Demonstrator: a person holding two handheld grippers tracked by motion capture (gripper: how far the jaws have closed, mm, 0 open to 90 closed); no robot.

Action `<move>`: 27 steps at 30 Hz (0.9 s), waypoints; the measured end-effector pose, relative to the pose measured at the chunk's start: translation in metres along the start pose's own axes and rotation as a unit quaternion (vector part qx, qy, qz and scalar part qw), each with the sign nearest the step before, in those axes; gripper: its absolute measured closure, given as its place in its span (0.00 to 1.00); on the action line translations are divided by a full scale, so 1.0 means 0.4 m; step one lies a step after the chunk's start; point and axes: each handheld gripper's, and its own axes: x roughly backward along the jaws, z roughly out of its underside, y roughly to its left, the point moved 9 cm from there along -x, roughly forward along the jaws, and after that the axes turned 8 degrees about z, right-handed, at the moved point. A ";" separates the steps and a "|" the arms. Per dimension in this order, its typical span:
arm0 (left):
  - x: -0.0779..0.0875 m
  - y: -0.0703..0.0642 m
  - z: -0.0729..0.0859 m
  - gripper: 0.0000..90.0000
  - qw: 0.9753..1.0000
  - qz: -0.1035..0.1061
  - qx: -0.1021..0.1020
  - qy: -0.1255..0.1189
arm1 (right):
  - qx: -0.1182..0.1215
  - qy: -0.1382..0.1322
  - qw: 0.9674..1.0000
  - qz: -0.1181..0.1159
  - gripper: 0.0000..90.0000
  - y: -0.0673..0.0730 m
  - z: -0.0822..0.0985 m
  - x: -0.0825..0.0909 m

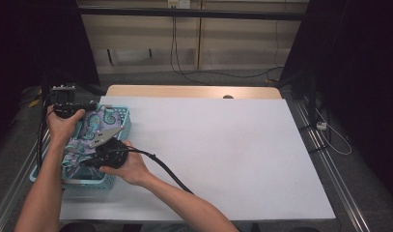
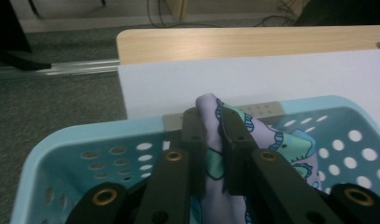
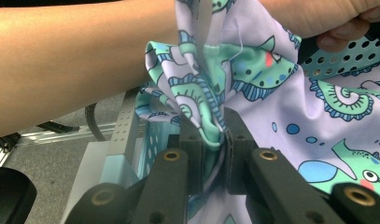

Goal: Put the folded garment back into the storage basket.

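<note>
The patterned cloth (image 1: 95, 131), pale lilac with green and blue sea creatures, is lying in and bunching up out of a light blue perforated basket (image 1: 118, 180) that is sitting at the near left corner of the white table (image 1: 223, 150). Both grippers are pinching it. In the left gripper view, the left gripper (image 2: 214, 140) is reaching over the basket's far rim with its jaws nearly together, clamping a raised fold of the cloth between the pads, the fold poking up past the fingertips. In the right gripper view, the right gripper (image 3: 214, 140) is likewise gripping a gathered wad of the fabric, its jaws drawn in tight on the bunch, with the person's other forearm crossing just above. In the high view, the two hands are working close together over the basket, the left hand (image 1: 63, 126) at its far end and the right hand (image 1: 129, 166) at its near side.
</note>
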 end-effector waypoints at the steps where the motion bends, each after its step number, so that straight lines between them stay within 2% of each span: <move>1: 0.002 0.004 0.002 0.92 1.000 -0.003 0.000 0.003 | 0.000 -0.001 1.000 -0.001 0.91 0.000 -0.001 -0.002; 12: 0.014 0.039 0.027 0.91 1.000 -0.018 0.014 0.009 | 0.001 0.008 1.000 -0.008 0.91 0.005 0.007 -0.023; 21: 0.007 0.055 0.041 0.91 1.000 -0.017 0.014 0.018 | 0.006 0.017 1.000 -0.011 0.90 0.005 0.004 -0.036; 27: 0.006 0.054 0.043 0.91 0.999 -0.019 0.012 0.025 | 0.010 0.024 1.000 -0.013 0.90 0.005 0.006 -0.039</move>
